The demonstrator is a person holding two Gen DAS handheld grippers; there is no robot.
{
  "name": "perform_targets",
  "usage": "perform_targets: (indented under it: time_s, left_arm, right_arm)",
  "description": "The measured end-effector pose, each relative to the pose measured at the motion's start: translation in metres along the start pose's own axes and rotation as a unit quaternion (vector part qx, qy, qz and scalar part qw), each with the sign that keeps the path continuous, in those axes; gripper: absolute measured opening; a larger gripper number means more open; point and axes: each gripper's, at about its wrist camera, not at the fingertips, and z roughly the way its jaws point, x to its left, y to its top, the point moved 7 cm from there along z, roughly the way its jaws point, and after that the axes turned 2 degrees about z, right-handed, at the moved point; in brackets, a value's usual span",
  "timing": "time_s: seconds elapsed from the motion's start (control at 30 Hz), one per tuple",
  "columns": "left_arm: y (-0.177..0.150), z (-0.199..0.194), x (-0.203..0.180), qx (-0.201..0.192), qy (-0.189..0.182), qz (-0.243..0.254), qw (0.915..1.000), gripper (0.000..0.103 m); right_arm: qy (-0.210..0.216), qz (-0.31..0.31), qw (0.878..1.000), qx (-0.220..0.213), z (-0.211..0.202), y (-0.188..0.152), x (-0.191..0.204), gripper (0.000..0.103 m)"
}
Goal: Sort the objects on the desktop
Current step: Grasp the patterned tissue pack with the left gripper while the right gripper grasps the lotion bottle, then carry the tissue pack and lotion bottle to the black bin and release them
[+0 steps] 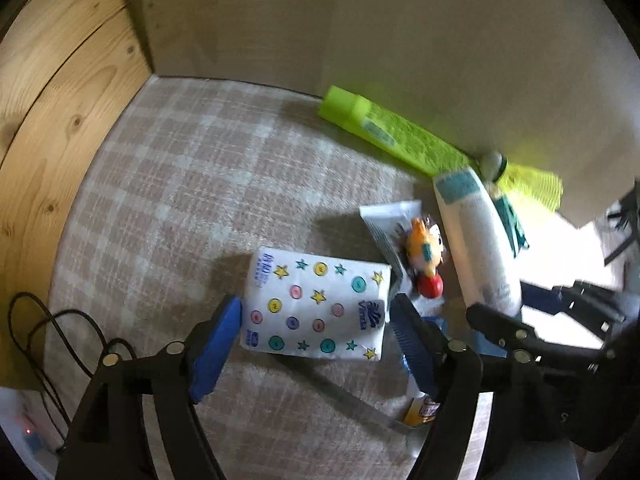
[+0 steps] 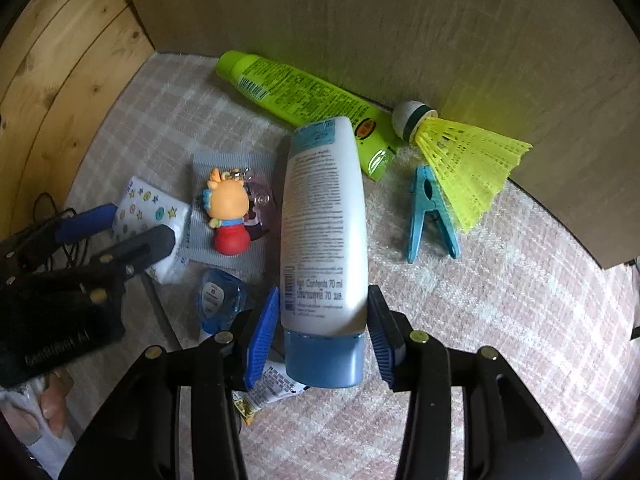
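Note:
A white tissue pack (image 1: 316,308) printed with stars and buttons lies flat on the checked cloth (image 1: 180,200). My left gripper (image 1: 316,328) stands open astride it, a blue pad just off each short side. A white tube with a blue cap (image 2: 324,220) lies on the cloth, cap towards the camera. My right gripper (image 2: 323,312) is open around its cap end, with thin gaps between pads and tube. Beside the tube sit a small orange-headed figurine (image 2: 228,212) on a grey sachet (image 2: 236,164) and a blue clip-shaped case (image 2: 220,300).
A lime-green bottle (image 2: 304,96), a yellow shuttlecock (image 2: 464,156) and a teal clothespin (image 2: 428,216) lie along the cardboard wall (image 2: 400,20). A wooden panel (image 1: 52,120) closes the left side, with black cables (image 1: 52,332) below it. A small printed tube (image 2: 272,388) lies under my right gripper.

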Motion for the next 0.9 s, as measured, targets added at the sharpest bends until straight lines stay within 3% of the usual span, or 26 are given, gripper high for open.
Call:
perform_targets:
  time_s: [0.1, 0.23, 0.4, 0.53, 0.9]
  left_arm:
    - [-0.001, 0.006, -0.005, 0.006, 0.018, 0.019, 0.9997, 0.075]
    - [-0.002, 0.013, -0.005, 0.010, 0.009, 0.022, 0.9997, 0.077]
    - [-0.009, 0.014, 0.000, 0.003, 0.004, 0.010, 0.9999, 0.071]
    - [-0.018, 0.004, 0.003, -0.010, 0.001, -0.005, 0.9999, 0.071]
    - [-0.055, -0.040, -0.017, -0.046, -0.004, -0.002, 0.9989, 0.070]
  right_arm:
    - [0.002, 0.007, 1.000, 0.002, 0.003, -0.001, 0.000, 0.043]
    - [0.016, 0.026, 1.000, 0.008, 0.004, -0.003, -0.007, 0.043]
    - [0.033, 0.043, 0.999, 0.007, 0.001, -0.013, -0.016, 0.042]
    - [0.056, 0.067, 0.996, 0.006, -0.005, -0.027, -0.027, 0.042]
    - [0.061, 0.097, 0.993, -0.037, -0.043, -0.080, -0.043, 0.042]
